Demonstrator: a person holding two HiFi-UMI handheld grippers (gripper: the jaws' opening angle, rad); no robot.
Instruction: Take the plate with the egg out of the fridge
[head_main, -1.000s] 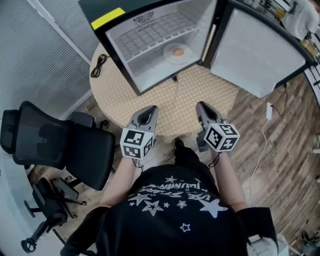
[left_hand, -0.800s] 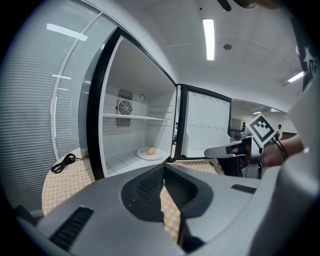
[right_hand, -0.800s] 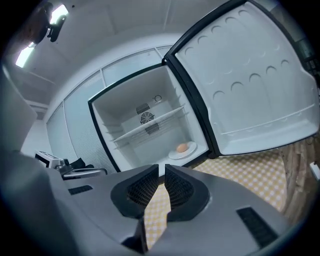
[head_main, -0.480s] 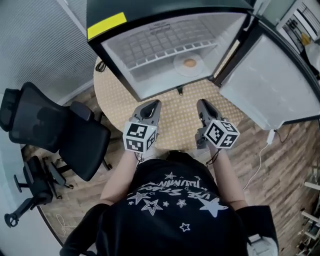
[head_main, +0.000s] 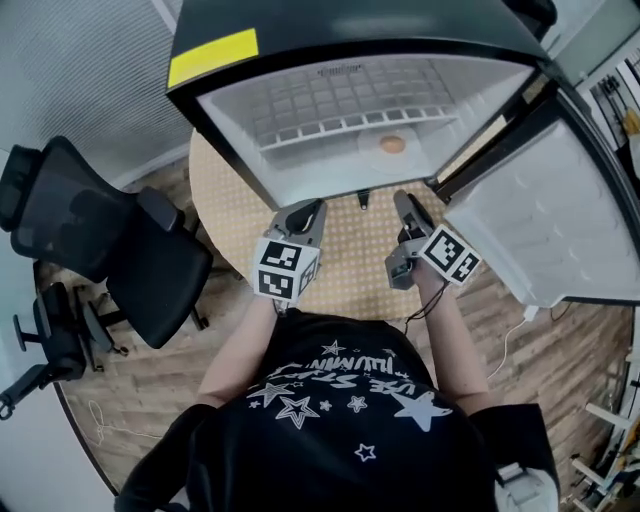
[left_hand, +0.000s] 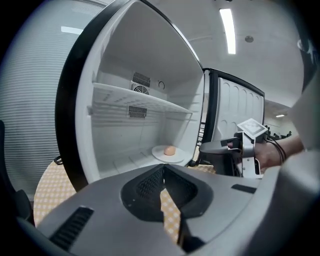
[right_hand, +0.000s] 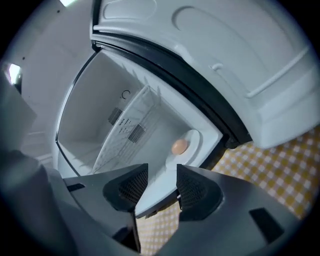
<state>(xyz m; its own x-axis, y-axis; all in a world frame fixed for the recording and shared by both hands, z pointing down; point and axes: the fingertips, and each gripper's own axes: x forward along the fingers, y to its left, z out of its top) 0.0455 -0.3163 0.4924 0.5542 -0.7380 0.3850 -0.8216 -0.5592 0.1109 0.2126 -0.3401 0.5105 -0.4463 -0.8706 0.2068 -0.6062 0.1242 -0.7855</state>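
Head view steeply down onto fridge (head_main: 300, 150), gripper views near, facing into it, egg (head_main: 392, 144) in all three.

One plate (left_hand: 159, 153), one egg (left_hand: 170, 150), one fridge (head_main: 300, 165)

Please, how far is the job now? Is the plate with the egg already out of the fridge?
Done: the fridge door stands open. In hand: the right gripper, before the fridge, has just been opening its jaws, nothing between them; the left gripper is shut beside it. Left: the plate with the egg lies on the fridge floor, untouched; gripping it and drawing it out remain.
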